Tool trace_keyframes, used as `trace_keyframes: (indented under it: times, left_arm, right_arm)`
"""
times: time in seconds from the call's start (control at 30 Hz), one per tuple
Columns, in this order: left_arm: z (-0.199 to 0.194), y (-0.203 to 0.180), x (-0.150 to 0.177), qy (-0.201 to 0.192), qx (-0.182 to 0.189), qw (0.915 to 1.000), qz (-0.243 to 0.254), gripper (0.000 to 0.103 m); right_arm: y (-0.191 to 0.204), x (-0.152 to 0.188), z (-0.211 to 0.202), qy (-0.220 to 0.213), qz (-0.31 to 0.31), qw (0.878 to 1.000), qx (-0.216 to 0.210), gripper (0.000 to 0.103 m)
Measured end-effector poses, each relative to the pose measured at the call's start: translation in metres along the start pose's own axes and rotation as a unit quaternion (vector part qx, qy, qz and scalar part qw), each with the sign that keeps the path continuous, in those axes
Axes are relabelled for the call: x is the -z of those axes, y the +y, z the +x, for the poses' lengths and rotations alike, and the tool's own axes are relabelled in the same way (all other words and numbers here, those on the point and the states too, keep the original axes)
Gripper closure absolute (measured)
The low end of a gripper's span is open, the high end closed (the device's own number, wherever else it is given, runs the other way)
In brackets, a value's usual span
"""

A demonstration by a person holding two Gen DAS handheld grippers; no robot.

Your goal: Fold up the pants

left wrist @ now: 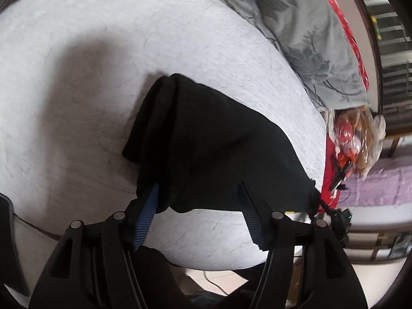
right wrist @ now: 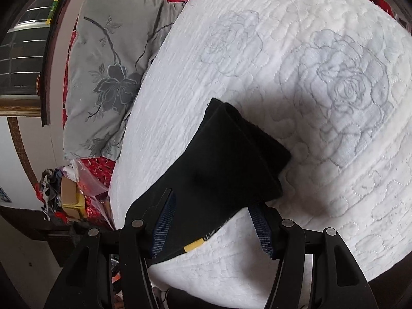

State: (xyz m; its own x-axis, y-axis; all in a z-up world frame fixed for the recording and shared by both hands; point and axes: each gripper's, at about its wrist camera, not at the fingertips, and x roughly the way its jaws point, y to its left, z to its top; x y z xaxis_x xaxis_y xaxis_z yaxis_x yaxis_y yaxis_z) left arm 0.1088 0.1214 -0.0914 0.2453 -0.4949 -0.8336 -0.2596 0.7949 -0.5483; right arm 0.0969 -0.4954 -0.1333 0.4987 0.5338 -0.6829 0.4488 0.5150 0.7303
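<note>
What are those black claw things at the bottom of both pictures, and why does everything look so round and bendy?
Those claws are two grippers, tools with two fingers that a person holds, one in each hand. A small camera sits on each tool and looks along its fingers, and its wide lens makes everything look curved. One picture comes from the left gripper, the other from the right gripper. Both look down at a bed with a white quilted bedspread. On it lies a pair of black pants, already folded into a thick bundle. A grey flowered pillow sits off to the side. Both grippers are open right now: the blue pads sit at the edges of the pants, but they are not squeezing them.
</note>
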Motion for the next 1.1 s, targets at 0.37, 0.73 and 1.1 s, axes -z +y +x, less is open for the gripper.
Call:
trace_keyframes:
  times: [0.37,0.73,1.1]
  left_arm:
    - [0.022,-0.001,-0.009,0.017,-0.019,0.9995,-0.02,0.05]
    - [-0.047,-0.007,-0.046,-0.084,-0.011,0.9951,-0.05,0.099]
    - [-0.009,0.038,-0.032,-0.012,-0.053,0.9953,-0.079,0.098]
  right_arm:
    - [-0.004,0.002,0.011,-0.015,0.001,1.0,0.011,0.06]
    - [0.063,-0.021,-0.017,-0.062,-0.069,0.993,-0.067,0.099]
    - [-0.018,-0.008,0.013,-0.011,-0.001,1.0,0.002,0.095]
